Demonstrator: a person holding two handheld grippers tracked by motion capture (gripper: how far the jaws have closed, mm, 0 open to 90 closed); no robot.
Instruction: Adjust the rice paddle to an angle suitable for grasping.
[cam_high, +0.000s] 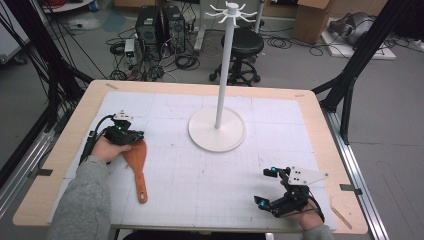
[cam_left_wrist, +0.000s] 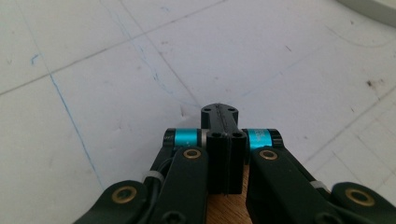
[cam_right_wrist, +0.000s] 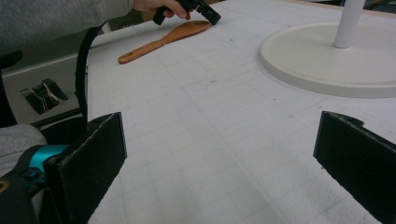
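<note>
The left gripper (cam_high: 134, 137) sits low over the table's left side, held by the left hand (cam_high: 108, 148) in a grey sleeve (cam_high: 82, 200), its jaws pressed together. The right gripper (cam_high: 264, 186) rests near the front right edge, gripped from below by the right hand (cam_high: 306, 218), jaws spread wide apart and pointing left.

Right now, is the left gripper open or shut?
Shut: in its own view the left gripper has its jaws pressed together over the wooden spatula; whether it is clamped, cannot tell.
</note>
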